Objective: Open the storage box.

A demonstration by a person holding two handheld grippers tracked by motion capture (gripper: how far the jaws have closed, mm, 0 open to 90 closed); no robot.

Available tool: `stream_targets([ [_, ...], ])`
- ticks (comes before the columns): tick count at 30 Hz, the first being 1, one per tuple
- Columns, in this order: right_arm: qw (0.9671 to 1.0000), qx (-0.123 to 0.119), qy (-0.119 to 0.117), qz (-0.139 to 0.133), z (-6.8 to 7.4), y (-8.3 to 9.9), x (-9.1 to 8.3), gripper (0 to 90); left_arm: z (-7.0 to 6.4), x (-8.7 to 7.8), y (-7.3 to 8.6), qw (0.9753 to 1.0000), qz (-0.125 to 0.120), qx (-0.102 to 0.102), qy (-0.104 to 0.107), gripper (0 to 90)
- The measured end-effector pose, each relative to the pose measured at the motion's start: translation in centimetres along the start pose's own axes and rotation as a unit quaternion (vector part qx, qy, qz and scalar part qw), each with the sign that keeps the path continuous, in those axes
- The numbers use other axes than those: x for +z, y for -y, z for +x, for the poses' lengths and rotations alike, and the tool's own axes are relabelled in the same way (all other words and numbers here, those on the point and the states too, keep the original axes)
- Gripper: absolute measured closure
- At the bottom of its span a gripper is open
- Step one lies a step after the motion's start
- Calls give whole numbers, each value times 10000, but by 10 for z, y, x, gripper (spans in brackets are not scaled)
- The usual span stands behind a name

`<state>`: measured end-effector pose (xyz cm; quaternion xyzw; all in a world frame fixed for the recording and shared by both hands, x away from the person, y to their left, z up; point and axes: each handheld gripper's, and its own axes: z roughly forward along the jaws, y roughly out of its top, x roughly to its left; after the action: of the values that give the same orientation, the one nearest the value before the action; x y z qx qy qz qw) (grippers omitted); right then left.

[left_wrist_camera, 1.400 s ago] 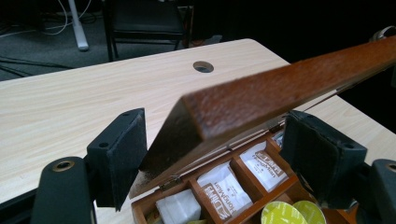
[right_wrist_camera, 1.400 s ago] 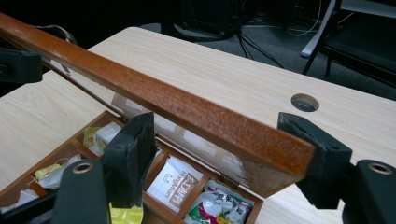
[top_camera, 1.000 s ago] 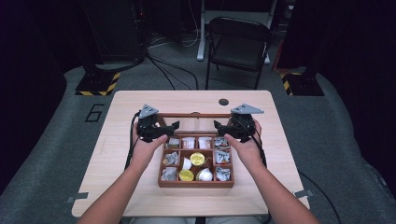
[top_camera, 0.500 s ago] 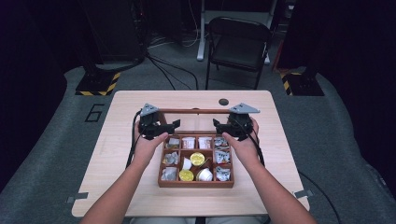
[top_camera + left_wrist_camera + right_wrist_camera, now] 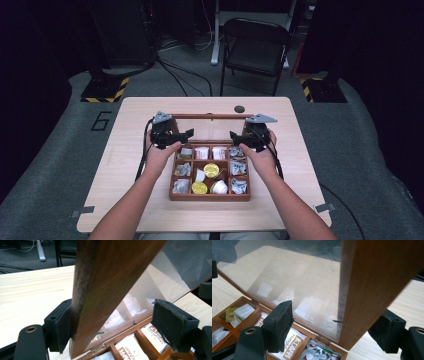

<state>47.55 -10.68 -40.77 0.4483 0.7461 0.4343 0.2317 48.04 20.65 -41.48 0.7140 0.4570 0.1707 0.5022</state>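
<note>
At the table's middle, we keep the wooden box (image 5: 210, 192) with its glass lid (image 5: 210, 127) raised. Our left gripper (image 5: 172, 137) and right gripper (image 5: 245, 138) stand wide around the lid's side rails, neither one clamped.

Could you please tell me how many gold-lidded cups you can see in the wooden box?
2: one gold-lidded cup in the box's centre compartment, another in the front middle compartment. Others may be hidden.
</note>
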Motion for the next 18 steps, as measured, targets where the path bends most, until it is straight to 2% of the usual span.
stream_targets([
  [10, 10000, 73, -57, 1, -2, 6, 6, 280, 1, 1, 1, 10000, 2, 38, -5, 214],
  [12, 9998, 169, -79, 12, -4, 6, 7, 301, 2, 1, 0, 10000, 6, 67, -17, 223],
  [18, 9999, 157, -71, -9, -5, 5, 8, 305, 3, 2, 2, 10000, -39, 65, -14, 233],
])
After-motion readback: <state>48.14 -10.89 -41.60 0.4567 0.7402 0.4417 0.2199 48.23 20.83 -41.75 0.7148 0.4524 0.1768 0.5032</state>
